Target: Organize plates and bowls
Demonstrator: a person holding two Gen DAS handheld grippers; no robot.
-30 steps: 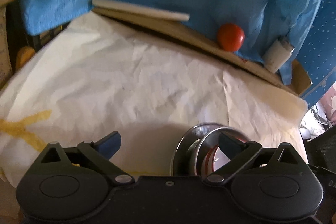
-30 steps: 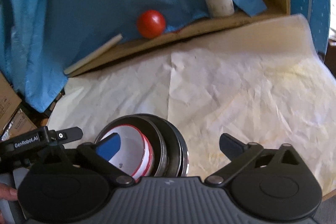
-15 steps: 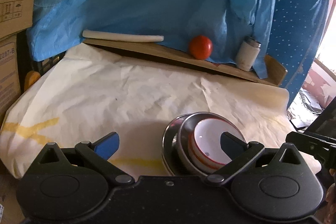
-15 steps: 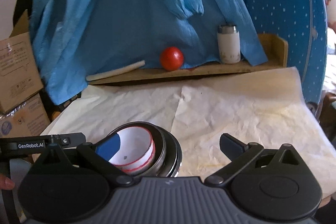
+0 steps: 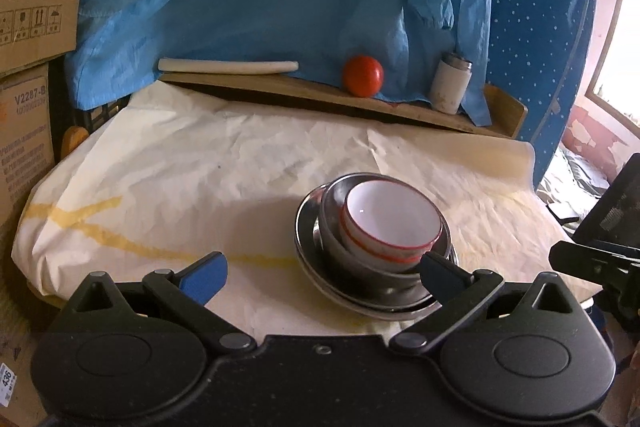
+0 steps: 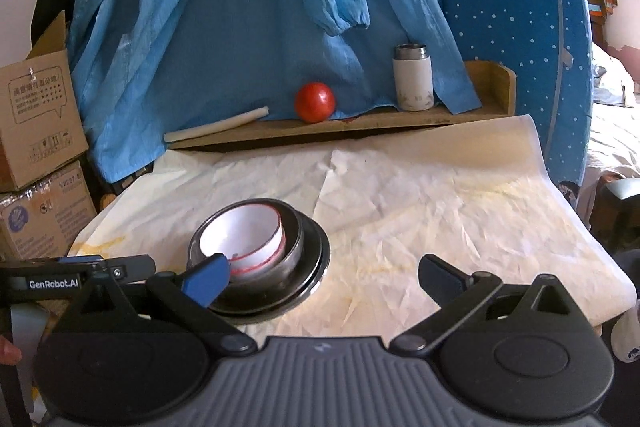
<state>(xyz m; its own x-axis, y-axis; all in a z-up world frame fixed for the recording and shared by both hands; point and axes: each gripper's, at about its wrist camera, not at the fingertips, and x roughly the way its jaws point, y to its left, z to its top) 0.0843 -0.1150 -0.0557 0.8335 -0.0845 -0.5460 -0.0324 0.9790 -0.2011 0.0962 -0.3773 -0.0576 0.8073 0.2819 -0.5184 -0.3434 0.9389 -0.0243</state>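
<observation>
stack: white bowl (image 5: pixel 390 217) sitting in metal bowl (image 5: pixel 340 251) on plates (image 5: pixel 306 227)
progress: looking done
left gripper (image 5: pixel 322 267): spread wide, holding nothing
right gripper (image 6: pixel 324 273): same, beside stack

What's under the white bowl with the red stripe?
The white bowl sits inside a metal bowl, which rests on stacked metal plates. How many plates there are, or anything beneath them, is covered.

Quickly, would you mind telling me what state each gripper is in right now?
Left gripper: open, holding nothing.
Right gripper: open, holding nothing.
</observation>
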